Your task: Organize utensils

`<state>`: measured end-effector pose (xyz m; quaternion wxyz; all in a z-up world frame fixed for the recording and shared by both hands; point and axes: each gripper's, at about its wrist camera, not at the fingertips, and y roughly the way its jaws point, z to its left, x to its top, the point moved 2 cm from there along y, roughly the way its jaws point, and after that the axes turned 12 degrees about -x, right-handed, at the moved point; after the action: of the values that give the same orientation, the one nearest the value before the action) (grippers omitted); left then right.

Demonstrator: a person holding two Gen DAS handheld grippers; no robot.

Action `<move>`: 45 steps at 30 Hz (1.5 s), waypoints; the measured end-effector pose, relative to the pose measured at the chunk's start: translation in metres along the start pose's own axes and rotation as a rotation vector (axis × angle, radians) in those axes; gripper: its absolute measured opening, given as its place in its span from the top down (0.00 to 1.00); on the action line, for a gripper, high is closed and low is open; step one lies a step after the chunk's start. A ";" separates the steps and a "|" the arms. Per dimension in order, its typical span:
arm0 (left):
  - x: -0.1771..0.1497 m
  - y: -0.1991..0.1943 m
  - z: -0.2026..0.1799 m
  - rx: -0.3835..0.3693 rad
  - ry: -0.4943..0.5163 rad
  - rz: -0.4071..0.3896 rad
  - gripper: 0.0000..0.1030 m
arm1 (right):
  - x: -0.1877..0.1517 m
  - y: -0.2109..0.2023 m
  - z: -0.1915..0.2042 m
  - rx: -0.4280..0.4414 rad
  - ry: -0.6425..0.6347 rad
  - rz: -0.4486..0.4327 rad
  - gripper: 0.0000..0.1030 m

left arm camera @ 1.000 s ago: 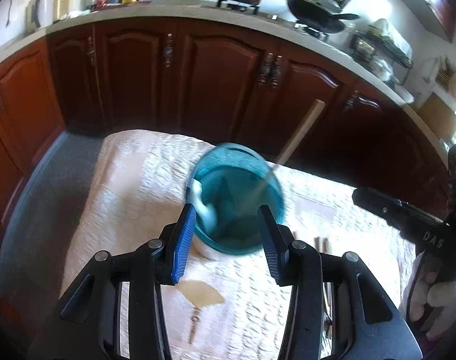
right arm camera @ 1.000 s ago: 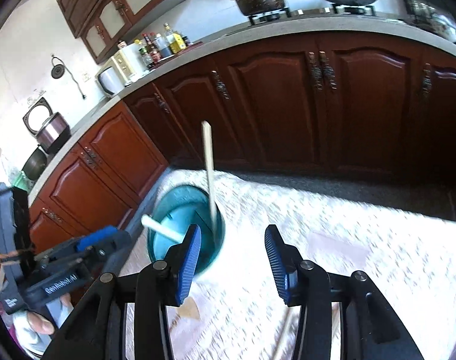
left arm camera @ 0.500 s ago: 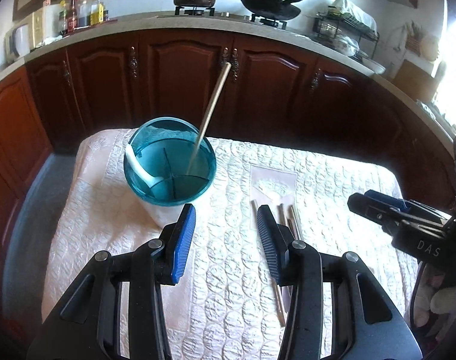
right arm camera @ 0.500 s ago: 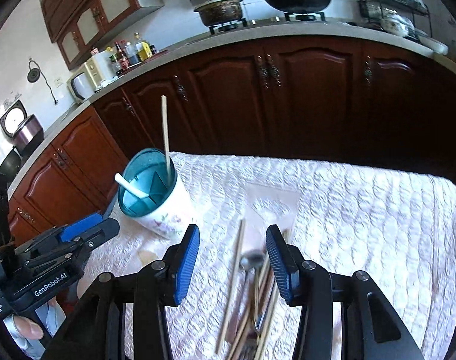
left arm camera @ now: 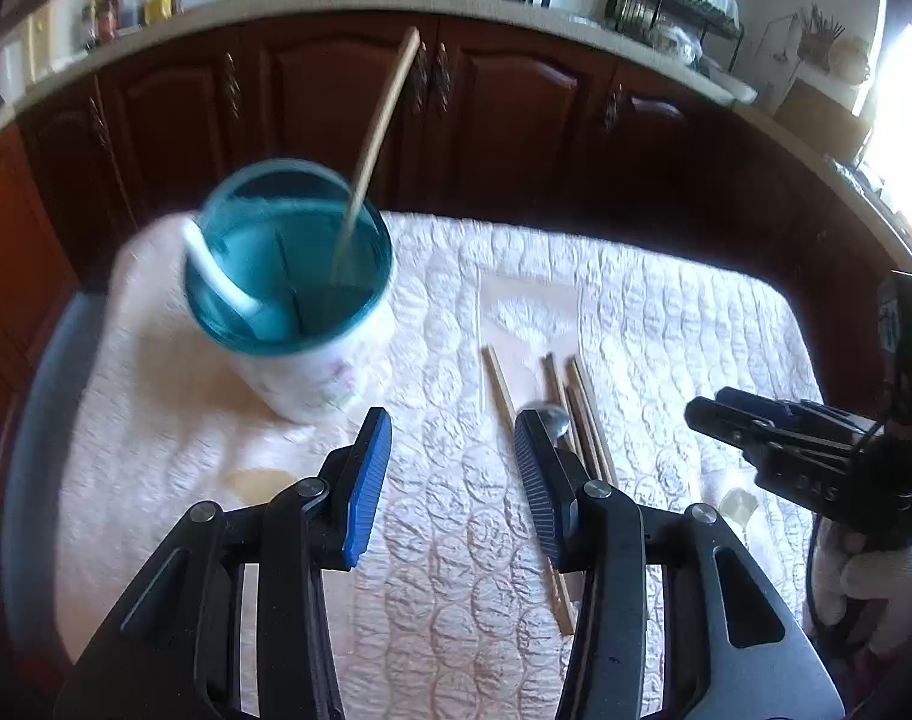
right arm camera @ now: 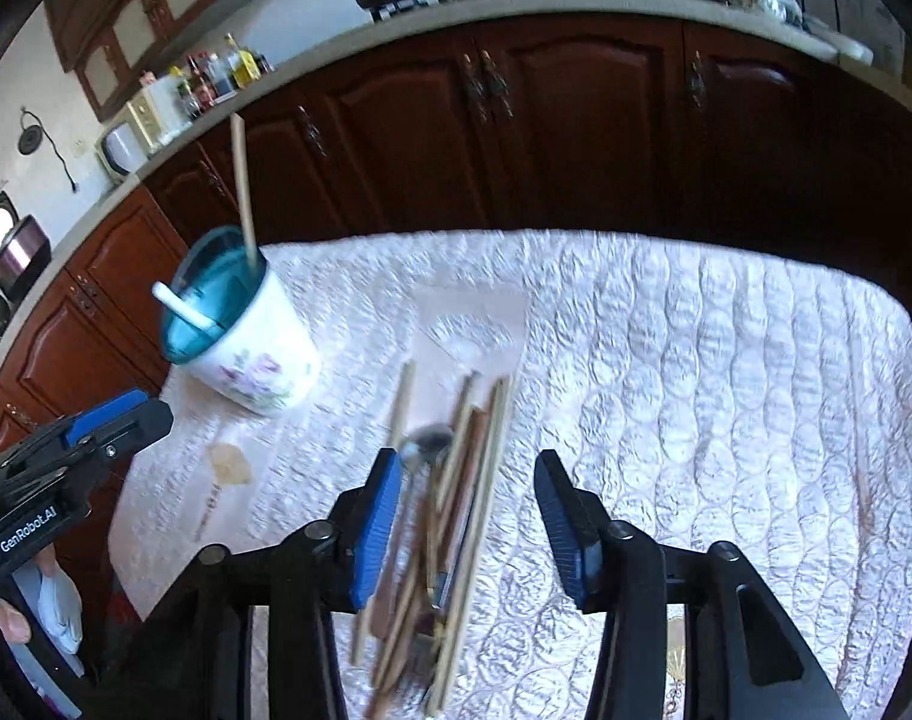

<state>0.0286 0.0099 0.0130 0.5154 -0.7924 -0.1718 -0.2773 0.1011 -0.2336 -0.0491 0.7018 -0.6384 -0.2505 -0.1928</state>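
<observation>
I judge I'm between pick-ups: one chopstick [right arm camera: 242, 192] and a white spoon [right arm camera: 183, 312] already stand in the teal-lined holder cup [right arm camera: 246, 342], and the rest of the utensils still lie in a loose pile [right arm camera: 450, 480] on the quilted cloth [right arm camera: 696, 372] covering the worktop. My right tool [right arm camera: 465, 516] hovers directly over that pile with its jaws spread wide and nothing gripped; the sticks and a metal spoon [right arm camera: 426, 441] show between and just under the fingers. My left tool [left arm camera: 450, 480] is likewise wide open and empty, sitting just in front of the cup [left arm camera: 294, 300], with the pile [left arm camera: 570, 414] off to its right side. The next move, as I see it, calls for lowering the right tool and closing on a single stick near its end, which will be fiddly since the sticks overlap and lie flat on soft cloth; taking two at once or nudging the heap is the risk. The cloth is pale and puffy, with a small tan stain [right arm camera: 231, 462] near the cup. Behind the worktop runs a curve of dark wooden cabinets [right arm camera: 576, 120] under a counter carrying a stove, pots and bottles.
</observation>
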 end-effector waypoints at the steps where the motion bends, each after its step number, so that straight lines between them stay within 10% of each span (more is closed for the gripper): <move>1: -0.001 0.007 0.002 -0.009 -0.006 0.013 0.59 | -0.001 0.008 -0.001 0.001 0.002 0.016 0.62; 26: 0.007 0.077 -0.002 -0.013 -0.009 0.128 0.59 | 0.035 0.136 -0.019 0.012 0.045 0.217 0.84; 45: 0.027 0.127 -0.008 0.050 0.009 0.176 0.59 | 0.019 0.118 -0.071 -0.008 0.090 0.223 0.93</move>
<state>0.1186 -0.0500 -0.0593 0.5583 -0.7900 -0.1063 -0.2300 0.1934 -0.2905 -0.1366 0.7269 -0.6557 -0.1456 -0.1431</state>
